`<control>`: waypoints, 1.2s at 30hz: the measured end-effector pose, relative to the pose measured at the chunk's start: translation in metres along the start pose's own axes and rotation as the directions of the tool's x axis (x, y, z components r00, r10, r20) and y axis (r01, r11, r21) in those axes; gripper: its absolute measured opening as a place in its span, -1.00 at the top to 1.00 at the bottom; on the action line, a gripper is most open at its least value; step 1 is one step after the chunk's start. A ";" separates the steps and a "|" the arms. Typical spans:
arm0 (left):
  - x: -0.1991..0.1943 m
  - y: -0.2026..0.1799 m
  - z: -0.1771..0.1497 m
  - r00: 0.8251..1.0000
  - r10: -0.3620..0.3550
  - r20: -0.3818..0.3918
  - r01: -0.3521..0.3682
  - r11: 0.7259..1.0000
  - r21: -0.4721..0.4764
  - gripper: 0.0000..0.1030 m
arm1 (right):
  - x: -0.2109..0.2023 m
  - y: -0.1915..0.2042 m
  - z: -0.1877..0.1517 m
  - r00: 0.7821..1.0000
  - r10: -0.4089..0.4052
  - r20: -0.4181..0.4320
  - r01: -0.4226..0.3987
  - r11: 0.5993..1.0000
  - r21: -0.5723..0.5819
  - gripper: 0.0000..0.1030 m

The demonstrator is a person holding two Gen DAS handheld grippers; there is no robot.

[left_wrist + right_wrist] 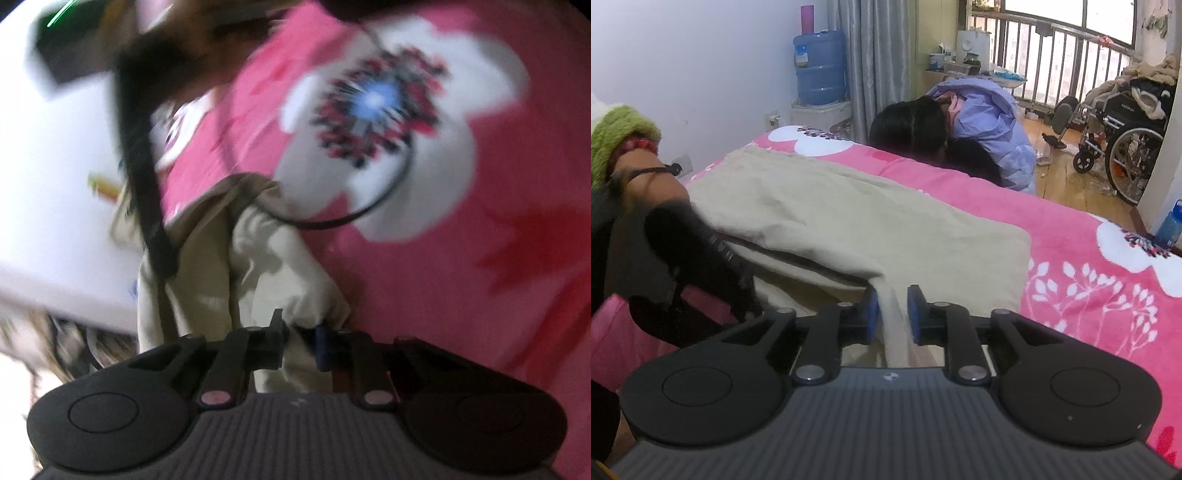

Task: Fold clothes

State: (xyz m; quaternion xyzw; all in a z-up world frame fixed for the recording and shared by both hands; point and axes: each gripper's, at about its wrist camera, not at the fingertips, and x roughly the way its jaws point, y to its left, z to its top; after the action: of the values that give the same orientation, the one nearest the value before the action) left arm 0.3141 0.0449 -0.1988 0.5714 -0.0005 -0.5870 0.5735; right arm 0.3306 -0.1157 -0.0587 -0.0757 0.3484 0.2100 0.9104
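1. We see the cream garment (849, 221) lying on the pink floral blanket (1071, 236), part doubled over.
2. Our right gripper (889, 314) pinches an edge at 6 o'clock, jaws clamped on cloth.
3. Our left gripper (298, 339) grips bunched cream cloth; view blurred.
4. Mid-fold, we judge: next calls for carrying both held edges across together, level.

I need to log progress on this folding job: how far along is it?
Partly done: the cream fleece garment lies on the pink flowered blanket with one layer already doubled over. In hand: the right gripper and left gripper each pinch its fabric. Left: finishing this fold and flattening it.
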 end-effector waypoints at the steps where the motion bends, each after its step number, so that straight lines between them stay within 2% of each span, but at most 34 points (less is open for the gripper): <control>1: 0.001 0.008 0.000 1.000 -0.025 0.003 0.026 0.996 -0.080 0.72 | -0.004 0.000 -0.001 1.000 -0.004 0.004 0.004 1.000 -0.005 0.57; 3: 0.006 0.025 -0.004 0.997 -0.075 0.015 0.077 0.966 -0.245 0.72 | -0.015 0.001 -0.003 1.000 -0.005 0.018 0.005 1.000 -0.022 0.56; 6: 0.014 0.043 -0.010 0.991 -0.130 0.041 0.135 0.897 -0.420 0.73 | -0.031 0.007 -0.006 0.999 0.007 0.042 -0.003 0.997 -0.081 0.56; 9: 0.021 0.059 -0.015 0.981 -0.181 0.070 0.189 0.813 -0.551 0.73 | -0.026 0.017 -0.011 0.999 0.015 0.028 -0.011 0.987 -0.161 0.50; 11: 0.024 0.068 -0.021 0.972 -0.213 0.094 0.224 0.744 -0.629 0.73 | -0.023 0.023 -0.014 1.000 0.020 0.019 -0.016 0.977 -0.213 0.35; 13: 0.017 0.067 -0.033 0.965 -0.236 0.115 0.248 0.682 -0.688 0.73 | -0.020 0.029 -0.018 1.000 0.025 0.009 -0.022 0.964 -0.265 0.24; 20: -0.025 0.088 -0.078 0.940 -0.279 0.196 0.312 0.472 -0.825 0.74 | -0.009 0.050 -0.030 0.999 0.037 -0.027 -0.045 0.898 -0.438 0.21; 23: -0.021 0.093 -0.089 0.927 -0.293 0.234 0.339 0.389 -0.857 0.74 | -0.004 0.060 -0.035 0.998 0.040 -0.043 -0.056 0.860 -0.508 0.20; 24: -0.018 0.093 -0.092 0.923 -0.297 0.245 0.348 0.369 -0.862 0.74 | -0.002 0.063 -0.036 0.998 0.040 -0.049 -0.060 0.846 -0.530 0.20; 27: -0.016 0.096 -0.101 0.912 -0.307 0.273 0.369 0.323 -0.872 0.74 | 0.002 0.072 -0.042 0.997 0.042 -0.065 -0.072 0.800 -0.595 0.21; 31: -0.017 0.092 -0.101 0.916 -0.297 0.272 0.365 0.328 -0.871 0.73 | 0.007 0.082 -0.047 0.995 0.048 -0.087 -0.094 0.741 -0.665 0.20; 33: -0.017 0.092 -0.102 0.916 -0.295 0.273 0.365 0.326 -0.872 0.73 | 0.000 0.089 -0.044 0.992 0.068 -0.103 -0.118 0.761 -0.638 0.20; 36: -0.017 0.092 -0.100 0.918 -0.296 0.265 0.360 0.340 -0.869 0.73 | 0.010 0.087 -0.052 0.991 0.038 -0.130 -0.116 0.731 -0.673 0.23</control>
State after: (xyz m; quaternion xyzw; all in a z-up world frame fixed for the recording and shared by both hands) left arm 0.4379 0.0905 -0.1620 0.1411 0.4131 -0.6125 0.6590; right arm 0.2680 -0.0484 -0.1038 -0.3990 0.2991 0.3557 0.7905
